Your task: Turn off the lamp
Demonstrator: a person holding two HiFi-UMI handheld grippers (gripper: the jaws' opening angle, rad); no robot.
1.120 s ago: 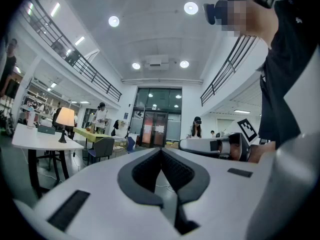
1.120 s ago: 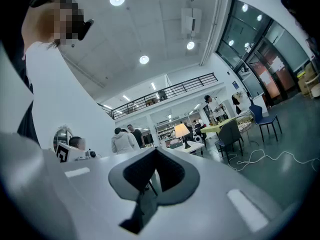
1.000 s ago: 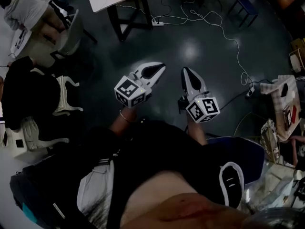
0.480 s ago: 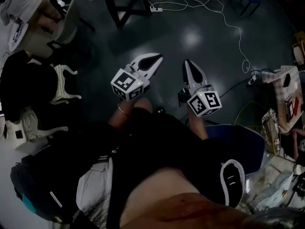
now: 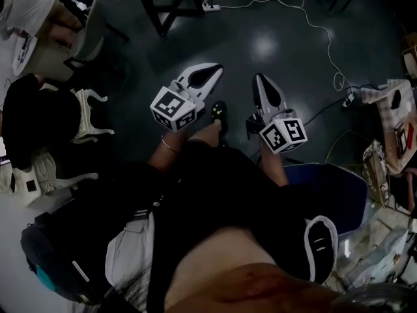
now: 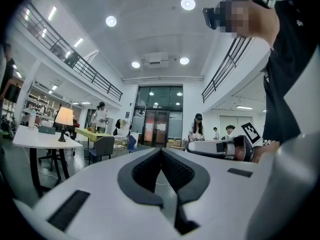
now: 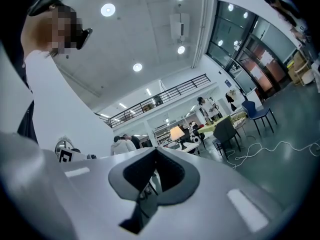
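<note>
The lamp (image 6: 64, 118) is lit, with a pale shade, and stands on a white table (image 6: 45, 143) far off at the left of the left gripper view. It also glows small in the right gripper view, the lamp (image 7: 176, 133) just above the jaws' tip. In the head view the lamp is out of sight. My left gripper (image 5: 218, 67) and right gripper (image 5: 258, 77) are held side by side over the dark floor, both pointing ahead. The left gripper (image 6: 161, 151) has its jaws together with nothing between them. My right gripper (image 7: 156, 150) is likewise shut and empty.
A white-topped table on black legs (image 5: 163, 5) stands ahead at the top of the head view. White cables (image 5: 306, 25) and a power strip (image 5: 210, 7) lie on the floor. White ornate chairs (image 5: 88, 119) stand left, clutter (image 5: 391, 129) right. People stand in the distance (image 6: 198, 126).
The person has stepped forward: the table and cables have slid toward the top of the head view, and a shoe now shows between the grippers. Both grippers stay shut and side by side.
</note>
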